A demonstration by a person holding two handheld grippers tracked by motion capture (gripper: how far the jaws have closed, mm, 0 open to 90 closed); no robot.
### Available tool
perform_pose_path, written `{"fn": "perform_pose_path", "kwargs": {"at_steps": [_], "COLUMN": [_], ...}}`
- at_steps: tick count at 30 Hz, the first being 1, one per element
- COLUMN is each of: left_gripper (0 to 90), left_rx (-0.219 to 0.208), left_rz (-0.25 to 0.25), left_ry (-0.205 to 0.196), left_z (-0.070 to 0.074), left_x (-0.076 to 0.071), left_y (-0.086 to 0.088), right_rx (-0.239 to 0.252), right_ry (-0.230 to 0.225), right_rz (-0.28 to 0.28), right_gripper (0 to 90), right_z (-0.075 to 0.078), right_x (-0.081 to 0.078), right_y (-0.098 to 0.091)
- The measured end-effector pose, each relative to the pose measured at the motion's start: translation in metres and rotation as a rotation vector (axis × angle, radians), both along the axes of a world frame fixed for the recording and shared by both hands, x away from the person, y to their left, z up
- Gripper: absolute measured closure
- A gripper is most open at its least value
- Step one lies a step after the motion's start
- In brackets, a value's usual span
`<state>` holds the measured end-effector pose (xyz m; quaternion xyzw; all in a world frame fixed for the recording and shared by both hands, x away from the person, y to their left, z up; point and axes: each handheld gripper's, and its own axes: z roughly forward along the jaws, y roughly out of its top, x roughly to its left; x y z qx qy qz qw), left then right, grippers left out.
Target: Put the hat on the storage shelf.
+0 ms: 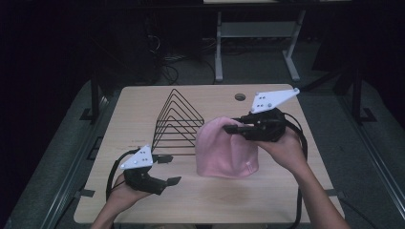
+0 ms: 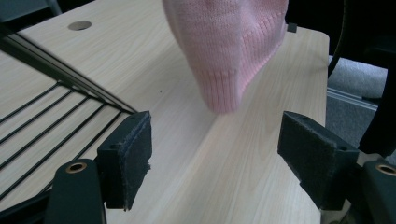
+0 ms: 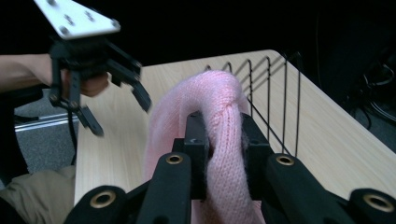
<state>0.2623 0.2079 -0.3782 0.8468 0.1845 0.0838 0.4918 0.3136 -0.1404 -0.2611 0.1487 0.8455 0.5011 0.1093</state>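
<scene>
The left tongs (image 1: pixel 165 170) wait wide open, holding nothing, near the pink hat (image 1: pixel 224 150). The right tongs (image 3: pixel 224 140) pinch the hat's top tight. It could slip out or snag the wire rack (image 1: pixel 177 121) beside it.

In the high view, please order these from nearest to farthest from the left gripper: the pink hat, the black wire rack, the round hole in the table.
Measured from the left gripper:
1. Black wire rack: just beyond the gripper, toward the table's middle.
2. Pink hat: to its right, pinched at the top by the right gripper. The rack's near corner and the hat's edge are close to call.
3. Round hole: near the far edge, clearly farthest.
</scene>
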Motion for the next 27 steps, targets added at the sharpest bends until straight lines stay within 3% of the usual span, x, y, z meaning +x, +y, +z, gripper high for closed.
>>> {"fn": "perform_pose_path", "kwargs": {"at_steps": [4,16,19,22,23,24,26,27], "left_gripper": [25.6,24.5,25.7,37.2,61.2,61.2,80.4,81.3], "left_rx": [0.0,-0.084,-0.076,-0.091,-0.089,-0.088,-0.088,-0.088], "left_rz": [-0.022,-0.067,-0.084,-0.12,-0.139,-0.146,-0.154,-0.148], "left_ry": [0.023,0.053,0.063,0.099,0.108,0.113,0.116,0.125], "left_z": [0.001,0.012,0.014,0.014,0.014,0.014,0.017,0.018], "left_x": [0.007,0.027,0.032,0.038,0.039,0.04,0.044,0.045], "left_y": [-0.006,-0.014,-0.016,-0.016,-0.015,-0.014,-0.009,-0.007], "right_rx": [0.002,0.033,0.04,0.041,0.04,0.04,0.031,0.028], "right_ry": [-0.014,-0.036,-0.05,-0.054,-0.057,-0.057,-0.062,-0.064], "right_rz": [0.025,0.067,0.084,0.09,0.088,0.088,0.08,0.078], "right_gripper": [77.0,77.0,77.0,77.0,77.0,77.0,77.0,77.0], "right_z": [0.005,0.022,0.027,0.03,0.032,0.032,0.033,0.034], "right_x": [-0.002,-0.001,-0.001,0.001,0.004,0.004,0.006,0.007], "right_y": [0.009,0.026,0.032,0.037,0.04,0.04,0.042,0.043]}}
